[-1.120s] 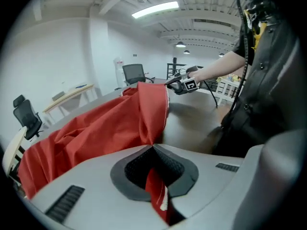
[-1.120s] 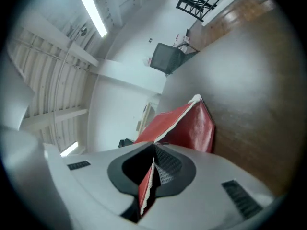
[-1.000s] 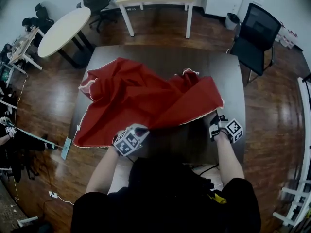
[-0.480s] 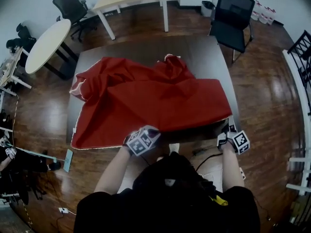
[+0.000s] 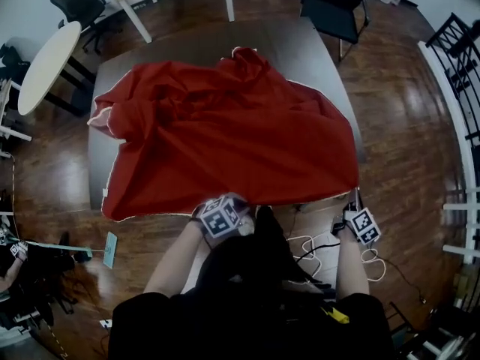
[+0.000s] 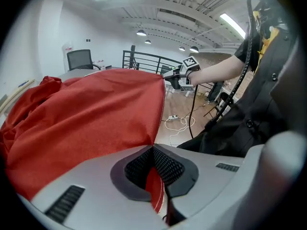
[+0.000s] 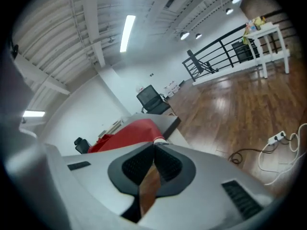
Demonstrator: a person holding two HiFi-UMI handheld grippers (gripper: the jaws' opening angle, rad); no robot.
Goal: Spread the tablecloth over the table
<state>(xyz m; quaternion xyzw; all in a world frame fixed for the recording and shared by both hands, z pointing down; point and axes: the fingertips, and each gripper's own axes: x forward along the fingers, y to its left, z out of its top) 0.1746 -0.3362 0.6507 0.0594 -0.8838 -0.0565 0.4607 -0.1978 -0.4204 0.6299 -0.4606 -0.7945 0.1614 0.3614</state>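
Red tablecloth (image 5: 225, 141) pinned at the near edge of the table (image 5: 300, 51), one gripper each side

The left gripper (image 6: 153, 150) has its jaws clamped tight on the cloth's near hem, and the right gripper (image 7: 154, 147) is pinched closed on the near right corner. The cloth covers most of the dark table (bunched and rumpled toward the table's far left), with bare tabletop showing along the far side.

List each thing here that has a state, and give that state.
tablecloth: partly spread, near edge stretched between the two grippers, far left part bunched.
table: mostly covered, far end bare.
left gripper: shut on the tablecloth's near edge.
right gripper: shut on the tablecloth's near corner.
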